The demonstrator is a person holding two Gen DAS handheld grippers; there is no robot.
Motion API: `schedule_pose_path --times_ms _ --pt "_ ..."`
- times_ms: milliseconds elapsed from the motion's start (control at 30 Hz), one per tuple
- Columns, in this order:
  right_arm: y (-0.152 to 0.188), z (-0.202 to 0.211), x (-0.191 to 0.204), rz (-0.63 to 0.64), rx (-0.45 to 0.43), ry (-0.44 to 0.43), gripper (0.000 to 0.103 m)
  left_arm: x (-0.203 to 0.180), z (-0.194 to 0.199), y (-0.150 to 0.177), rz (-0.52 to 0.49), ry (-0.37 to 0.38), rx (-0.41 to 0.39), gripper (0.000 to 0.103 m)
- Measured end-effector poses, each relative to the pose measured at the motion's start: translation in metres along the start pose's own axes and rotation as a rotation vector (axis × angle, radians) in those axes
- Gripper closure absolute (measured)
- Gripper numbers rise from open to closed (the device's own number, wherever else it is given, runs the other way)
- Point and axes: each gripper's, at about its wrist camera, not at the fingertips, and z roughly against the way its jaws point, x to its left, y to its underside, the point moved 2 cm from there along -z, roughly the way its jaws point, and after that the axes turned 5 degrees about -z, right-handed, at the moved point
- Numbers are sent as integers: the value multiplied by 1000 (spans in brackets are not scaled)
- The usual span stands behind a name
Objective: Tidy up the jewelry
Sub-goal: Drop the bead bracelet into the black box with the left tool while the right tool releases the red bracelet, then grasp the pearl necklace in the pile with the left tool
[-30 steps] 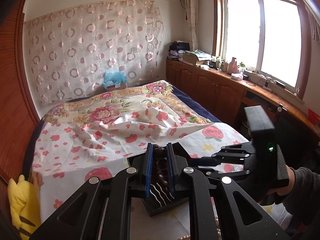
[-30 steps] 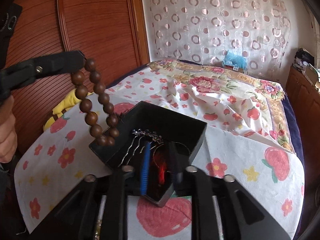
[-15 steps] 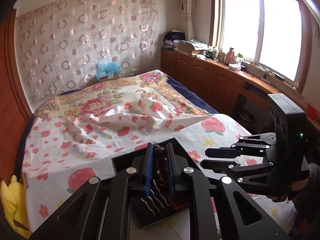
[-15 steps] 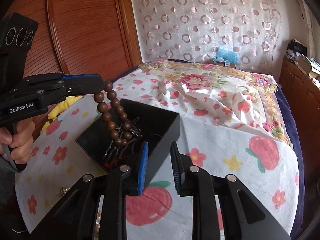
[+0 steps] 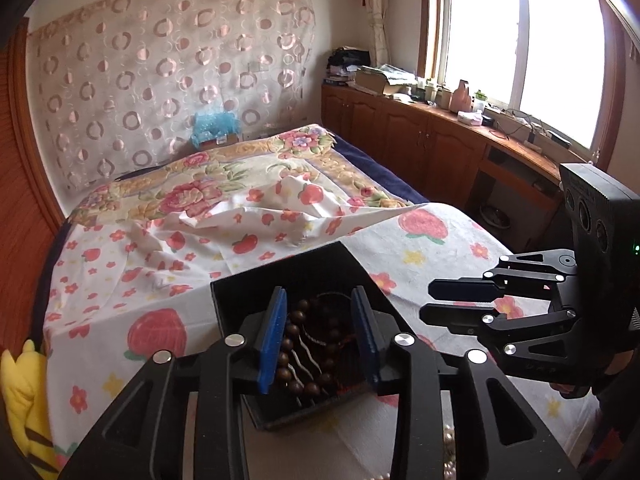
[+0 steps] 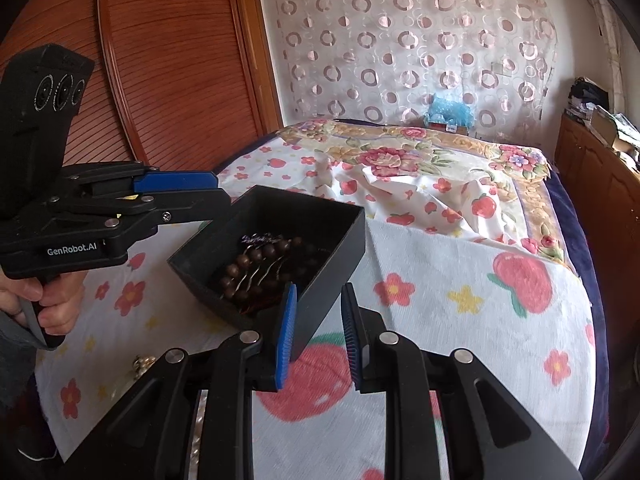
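Bed (image 5: 420, 240) beneath, I see my left tool (image 5: 320, 332) just spread, bead bracelet (image 5: 292, 344) dropped lengthwise along the black box (image 5: 280, 276); right tool (image 6: 318, 320) gapes empty.

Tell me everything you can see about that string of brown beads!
The string of round dark-brown wooden-looking beads is a loop, like a bracelet. It lies slack inside the open black box on the strawberry-print bedsheet, draped over wavy silver hairpins. The left gripper hangs just above it, its blue-padded fingers having just been opening, with the beads lying loose between them.
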Motion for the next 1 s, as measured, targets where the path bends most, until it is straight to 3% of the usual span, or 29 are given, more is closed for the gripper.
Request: schedule_pose_path --times_ms 33,233,667,1000 --pt "5 5 2 -5 -2 -2 78 -1 4 3 5 -1 -3 60" --pt "35 30 14 -22 -7 9 78 0 29 33 67 -13 -9 49" --pt "99 74 29 -92 -2 32 78 -7 70 104 155 -68 31 48" --pt "136 77 33 -106 35 58 78 -39 73 136 146 -30 89 47"
